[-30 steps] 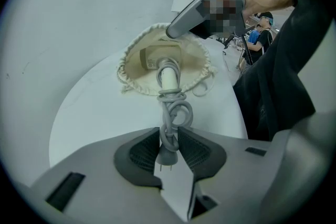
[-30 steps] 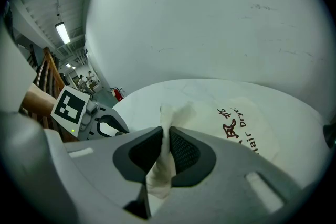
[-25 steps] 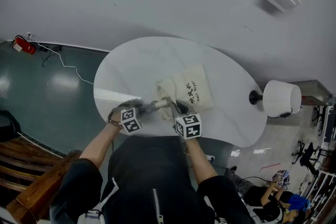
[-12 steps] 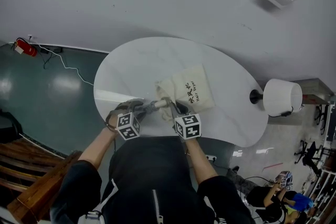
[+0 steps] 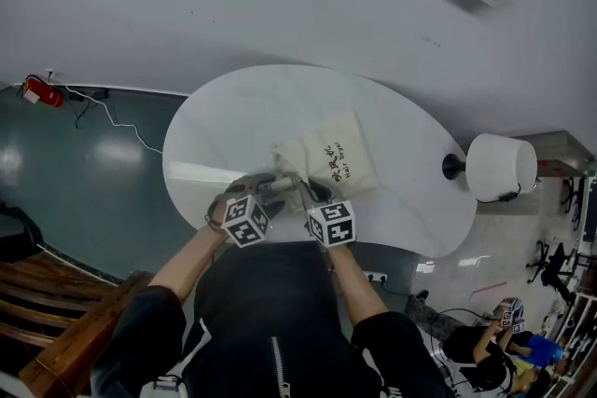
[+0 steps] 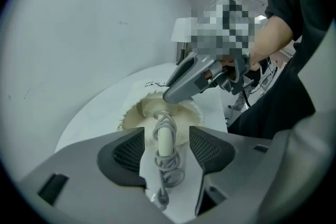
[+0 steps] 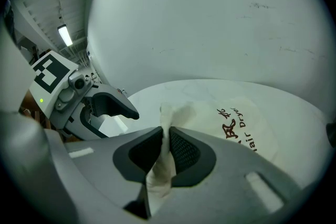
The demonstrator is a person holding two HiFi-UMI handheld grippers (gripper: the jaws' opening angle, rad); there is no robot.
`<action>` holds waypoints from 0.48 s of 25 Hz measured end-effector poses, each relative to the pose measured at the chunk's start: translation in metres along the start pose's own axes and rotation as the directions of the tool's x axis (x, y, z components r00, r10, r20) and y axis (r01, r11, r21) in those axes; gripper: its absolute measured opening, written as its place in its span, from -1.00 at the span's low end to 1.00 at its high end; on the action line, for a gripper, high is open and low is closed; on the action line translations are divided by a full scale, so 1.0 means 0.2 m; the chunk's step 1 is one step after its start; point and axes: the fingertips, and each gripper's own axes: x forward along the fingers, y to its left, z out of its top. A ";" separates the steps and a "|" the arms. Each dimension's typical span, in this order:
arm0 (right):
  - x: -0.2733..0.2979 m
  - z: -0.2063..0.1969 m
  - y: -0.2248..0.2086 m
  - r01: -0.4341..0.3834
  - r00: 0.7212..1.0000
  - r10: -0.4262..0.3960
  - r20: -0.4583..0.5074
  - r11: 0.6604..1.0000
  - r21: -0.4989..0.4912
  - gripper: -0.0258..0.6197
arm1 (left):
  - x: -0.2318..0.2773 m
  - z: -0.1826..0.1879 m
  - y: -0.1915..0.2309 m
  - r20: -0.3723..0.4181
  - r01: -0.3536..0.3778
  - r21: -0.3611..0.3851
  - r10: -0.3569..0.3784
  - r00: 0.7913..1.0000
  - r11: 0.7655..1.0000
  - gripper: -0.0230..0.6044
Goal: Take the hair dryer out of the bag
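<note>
Centrally, the left gripper (image 6: 167,135) holds its jaws spread, and the white handle of the hair dryer (image 6: 164,145) lies lengthwise in the gap with clear space on either side, so that neither pad touches it. A grey cord (image 6: 168,165) is looped around the handle, its plug end trailing toward 6 o'clock in the left gripper view. The head of the hair dryer sits inside the gathered mouth of the bag (image 6: 138,116) at 12 o'clock from the jaws, with only the handle and cord outside.

The right gripper (image 7: 165,136) has its jaws pressed together on a bunched fold of cream cloth at the rim of the bag, and the fold stands upright between the pads. The flat body of the bag extends toward 2 o'clock in the right gripper view and carries dark red print reading "Hair Dryer" (image 7: 239,131).

Seen from the head view, both grippers meet at the bag's mouth near the 6 o'clock edge of a white oval table (image 5: 233,116), the left gripper at 9 o'clock of the mouth and the right gripper at 5 o'clock. The bag lies flat on the table at 1 o'clock from the grippers.

Beyond the table, a lamp (image 5: 500,171) with a white shade stands at 3 o'clock, just beside the table's edge. A red object (image 5: 35,91) rests on the teal floor (image 5: 84,172) at 9 o'clock, beside a white cable (image 5: 117,116)
</note>
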 end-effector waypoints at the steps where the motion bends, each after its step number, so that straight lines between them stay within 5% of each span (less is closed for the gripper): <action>1: 0.00 0.00 0.00 -0.001 1.000 0.001 0.000 1.000 0.000 -0.80 | 0.02 0.01 0.00 0.002 0.003 -0.004 -0.003 1.000 1.000 -0.11; 12: 0.01 0.01 -0.01 -0.005 1.000 0.005 -0.007 1.000 0.014 -0.80 | 0.31 0.00 0.01 -0.064 0.059 0.021 -0.058 0.996 0.998 -0.09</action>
